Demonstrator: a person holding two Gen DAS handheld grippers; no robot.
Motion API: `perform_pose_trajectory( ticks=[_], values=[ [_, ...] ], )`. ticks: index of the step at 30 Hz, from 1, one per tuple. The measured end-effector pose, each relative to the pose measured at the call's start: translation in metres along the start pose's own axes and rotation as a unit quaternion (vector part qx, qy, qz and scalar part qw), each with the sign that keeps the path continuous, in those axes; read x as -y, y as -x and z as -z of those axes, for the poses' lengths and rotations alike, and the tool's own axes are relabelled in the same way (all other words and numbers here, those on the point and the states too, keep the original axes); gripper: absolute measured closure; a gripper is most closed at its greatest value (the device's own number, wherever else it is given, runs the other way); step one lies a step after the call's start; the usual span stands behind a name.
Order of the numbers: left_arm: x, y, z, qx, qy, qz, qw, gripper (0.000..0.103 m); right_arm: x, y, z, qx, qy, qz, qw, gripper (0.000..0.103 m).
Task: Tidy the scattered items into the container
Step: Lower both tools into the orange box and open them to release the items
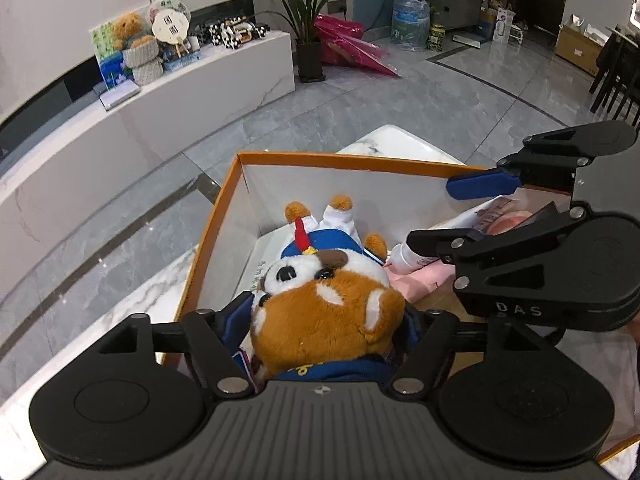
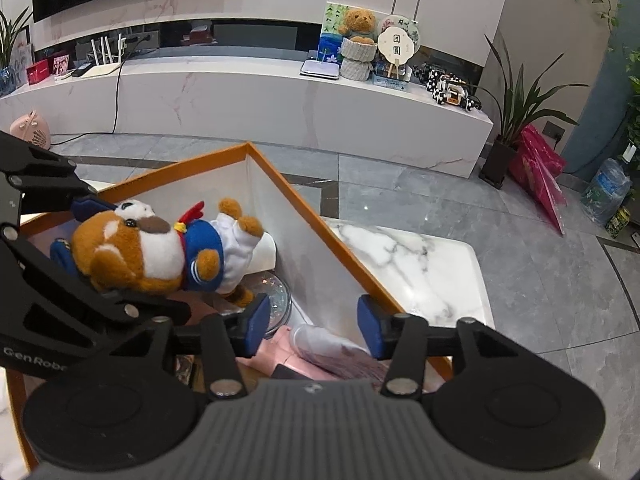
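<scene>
Inside the box (image 1: 224,216), the plush dog (image 1: 320,300) lies between my left tool (image 1: 326,332), fingers apart, body pointing away; right tool (image 2: 313,330) empty, apart

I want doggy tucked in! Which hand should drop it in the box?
Left: the brown-and-white plush dog lies between the fingers of the left gripper, over the orange-rimmed cardboard box; the right gripper is open, empty.

A plush dog (image 1: 320,300) in a blue sailor top lies head-first between the left gripper (image 1: 328,328) fingers, inside the orange-rimmed box (image 1: 208,240) on the marble tabletop (image 1: 160,280). The right gripper (image 1: 440,212) reaches in from the right above a white tube (image 1: 404,258) and pink cloth (image 1: 416,280).
</scene>
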State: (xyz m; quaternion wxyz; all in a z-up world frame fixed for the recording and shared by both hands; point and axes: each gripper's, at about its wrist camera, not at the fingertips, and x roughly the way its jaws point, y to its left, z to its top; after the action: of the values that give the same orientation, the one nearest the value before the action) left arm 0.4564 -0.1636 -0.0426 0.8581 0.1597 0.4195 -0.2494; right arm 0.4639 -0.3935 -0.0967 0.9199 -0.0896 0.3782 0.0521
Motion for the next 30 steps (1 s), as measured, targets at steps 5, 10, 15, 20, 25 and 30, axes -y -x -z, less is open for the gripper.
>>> perform_pose_trajectory(
  ticks=[5, 10, 15, 20, 25, 30],
  values=[
    [-0.003, 0.008, -0.001, 0.005, 0.003, 0.001, 1.0000, 0.014, -0.001, 0.010, -0.002, 0.007, 0.001, 0.003, 1.000, 0.045],
    [0.001, 0.019, -0.002, 0.011, -0.001, -0.003, 0.9999, 0.013, -0.002, 0.023, -0.005, 0.016, 0.003, 0.005, 1.000, 0.044],
    [0.002, 0.036, -0.004, 0.024, -0.002, -0.008, 0.9997, 0.013, -0.004, 0.039, -0.010, 0.026, 0.005, 0.009, 1.000, 0.043],
    [0.002, 0.056, -0.009, 0.040, -0.001, -0.015, 0.9991, 0.013, -0.006, 0.058, -0.016, 0.038, 0.009, 0.015, 0.999, 0.042],
    [0.004, 0.075, -0.013, 0.054, -0.003, -0.019, 0.9984, 0.013, -0.007, 0.078, -0.022, 0.051, 0.012, 0.020, 0.998, 0.042],
    [0.009, 0.093, -0.012, 0.071, 0.005, -0.017, 0.9973, 0.013, -0.013, 0.098, -0.023, 0.062, 0.016, 0.023, 0.998, 0.041]
  ],
)
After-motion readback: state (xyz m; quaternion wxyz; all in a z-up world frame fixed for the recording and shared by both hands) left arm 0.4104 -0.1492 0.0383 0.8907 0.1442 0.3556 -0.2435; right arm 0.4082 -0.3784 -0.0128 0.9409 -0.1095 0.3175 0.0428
